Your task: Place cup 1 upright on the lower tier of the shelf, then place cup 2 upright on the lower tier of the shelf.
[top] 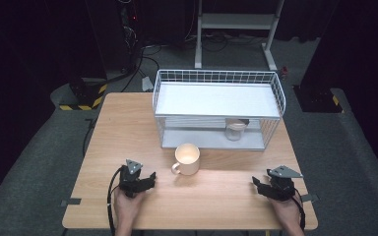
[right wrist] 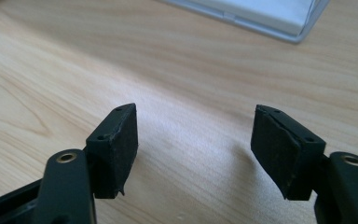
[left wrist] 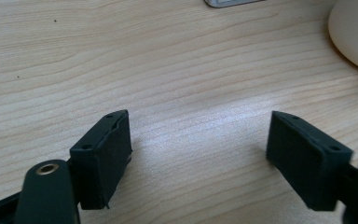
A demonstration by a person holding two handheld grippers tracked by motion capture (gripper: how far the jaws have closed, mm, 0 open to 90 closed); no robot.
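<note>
Your left gripper point(top: 150, 178) sits low on the wooden table point(top: 128, 128) at about 7 o'clock, held in your left hand point(top: 127, 204). Its jaws are spread wide with nothing between them; in the left gripper view point(left wrist: 198, 151) just bare wood grain shows in the gap. Whether the pads touch the tabletop, you can't tell.

Your right gripper point(top: 257, 184) is at about 5 o'clock, in your right hand point(top: 286, 211). It is released too, jaws well apart, gripping nothing; the right gripper view point(right wrist: 195, 149) shows bare table between the pads.

A cream mug point(top: 187, 159) stands upright near table centre, handle toward 7 o'clock, up and to the right of your left gripper and apart from it. Its rounded side shows at the upper right of the left gripper view point(left wrist: 354, 35).

A white wire rack point(top: 216, 105) stands at 12 o'clock, just behind the mug. A clear jar point(top: 236, 130) sits on its lower level, toward the right, under the top shelf. A corner of the rack base shows at the top of the right gripper view point(right wrist: 270, 16).
</note>
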